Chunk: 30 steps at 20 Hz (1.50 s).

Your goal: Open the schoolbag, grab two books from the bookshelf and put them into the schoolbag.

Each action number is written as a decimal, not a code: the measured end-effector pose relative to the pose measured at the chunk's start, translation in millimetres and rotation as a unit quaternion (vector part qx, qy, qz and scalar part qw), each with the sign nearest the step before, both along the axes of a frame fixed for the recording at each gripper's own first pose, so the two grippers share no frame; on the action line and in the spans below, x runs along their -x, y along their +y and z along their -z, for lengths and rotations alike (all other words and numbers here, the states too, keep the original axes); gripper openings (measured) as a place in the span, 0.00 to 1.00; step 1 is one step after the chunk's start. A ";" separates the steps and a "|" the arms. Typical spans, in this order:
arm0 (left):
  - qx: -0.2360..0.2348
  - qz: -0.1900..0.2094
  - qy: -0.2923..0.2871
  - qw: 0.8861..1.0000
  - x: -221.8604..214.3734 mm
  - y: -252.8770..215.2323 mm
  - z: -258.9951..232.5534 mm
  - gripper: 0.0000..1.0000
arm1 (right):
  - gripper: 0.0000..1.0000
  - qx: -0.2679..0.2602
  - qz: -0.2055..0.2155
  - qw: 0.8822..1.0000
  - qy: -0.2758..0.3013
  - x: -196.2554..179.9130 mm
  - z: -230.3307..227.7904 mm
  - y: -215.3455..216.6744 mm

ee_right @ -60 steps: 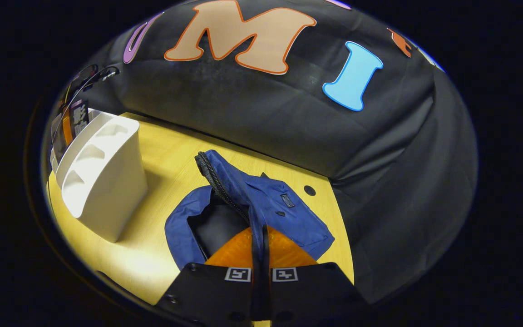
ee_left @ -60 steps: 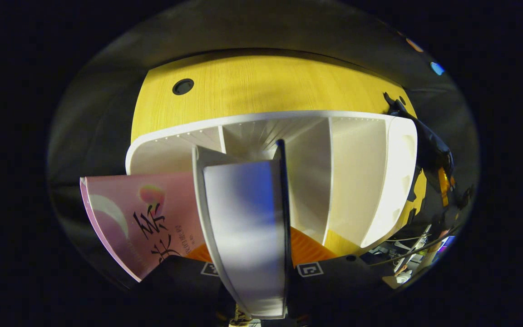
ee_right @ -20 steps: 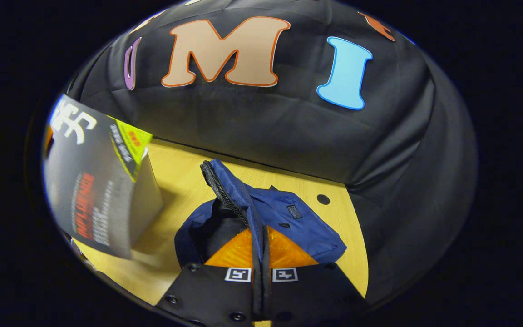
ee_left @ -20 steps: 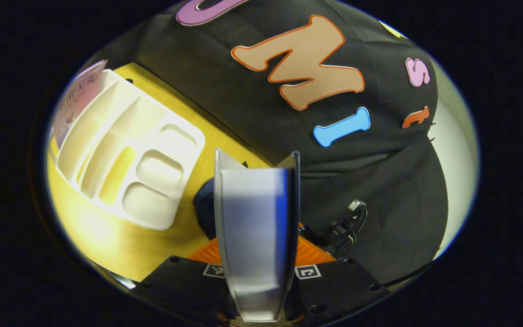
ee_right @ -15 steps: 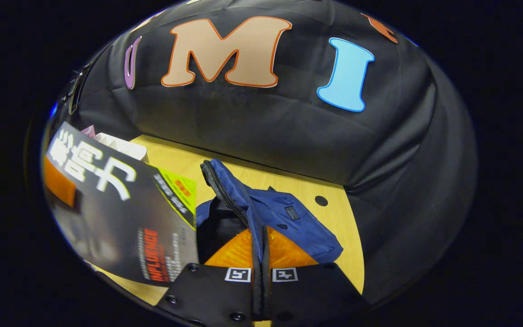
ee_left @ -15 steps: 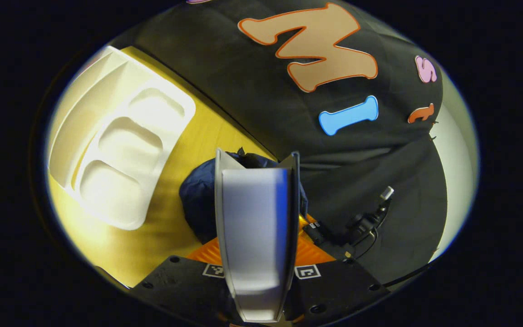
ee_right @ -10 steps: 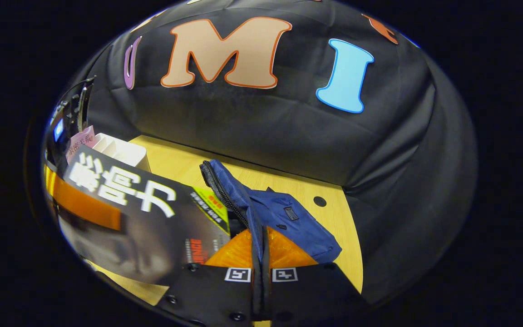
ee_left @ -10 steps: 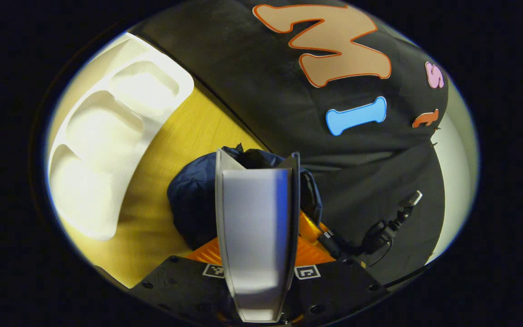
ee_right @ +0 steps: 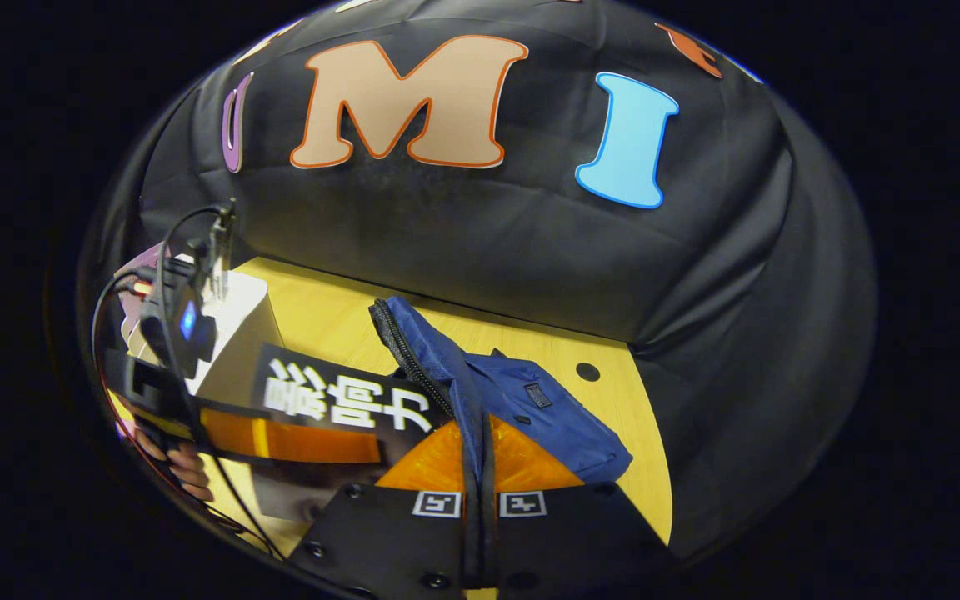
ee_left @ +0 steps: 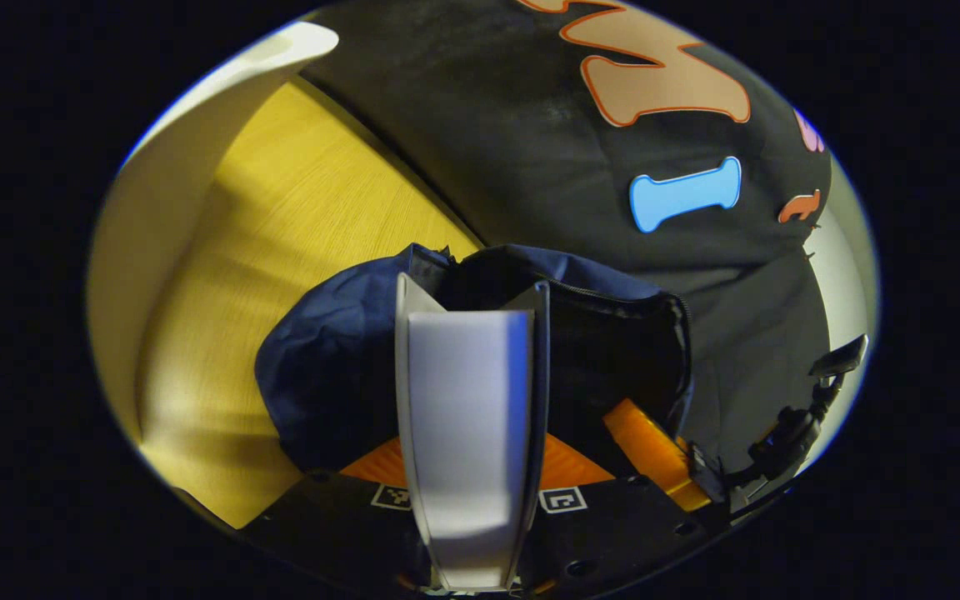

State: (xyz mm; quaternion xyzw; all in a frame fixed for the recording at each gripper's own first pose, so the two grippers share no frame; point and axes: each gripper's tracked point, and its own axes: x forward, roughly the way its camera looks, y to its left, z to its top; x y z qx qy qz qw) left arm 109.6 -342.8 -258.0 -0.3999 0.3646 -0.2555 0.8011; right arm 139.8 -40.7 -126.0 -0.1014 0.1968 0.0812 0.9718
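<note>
Two tools counted. Left tool (ee_left: 470, 467), left gripper view: its two fingers pinch one book (ee_left: 467, 417) between them, seen edge-on, the fore edge pale and blurred; lower end of the book cut off at the bottom of the view. The book's far end sits at the open mouth of the one schoolbag (ee_left: 338, 358), navy, dark inside; how deep the book reaches into it cannot be told. At right in the same view, part of the right tool (ee_left: 655, 450) at the bag's opening, with a cable and connector behind it, cut off by the edge. Right tool (ee_right: 480, 492), right gripper view: fingers pressed together on the schoolbag's (ee_right: 522, 400) flap edge, holding it lifted; the zipper (ee_right: 409, 358) runs along that raised edge. In that view the book (ee_right: 338, 408) shows its dark cover with white characters and an orange band, lying across toward the bag opening; its right end is hidden behind the flap and the right tool's body. Left of it, the left tool's body (ee_right: 172, 325) with cables, and fingertips of one hand (ee_right: 184, 467), mostly cut off. Beyond: one white bookshelf (ee_right: 238, 333), largely hidden by the left tool; one pink book (ee_right: 142, 258) barely visible at its far side, too small to detail. In the left gripper view the bookshelf (ee_left: 172, 158) is a blurred white wall, cut off. All rests on one yellow wood-grain worktop (ee_right: 338, 308), with one round hole (ee_right: 587, 372) near the back.
</note>
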 end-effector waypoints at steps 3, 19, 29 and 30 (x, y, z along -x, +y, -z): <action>0.020 -0.003 0.002 1.000 -12.8 -17.6 15.6 0.36 | 0.03 0.000 -0.010 1.000 -0.005 2.8 -2.5 11.1; 0.086 -0.012 0.007 0.996 -59.5 -82.7 48.1 0.36 | 0.03 -0.001 -0.012 1.000 0.001 -1.6 2.4 22.7; 0.049 -0.019 0.009 0.999 -45.5 -57.7 37.1 0.72 | 0.03 -0.015 0.011 1.000 0.005 -6.1 0.9 1.6; 0.048 -0.020 0.000 0.999 -41.0 -49.4 25.6 0.79 | 0.03 -0.016 0.013 1.000 0.005 -6.2 0.6 -0.8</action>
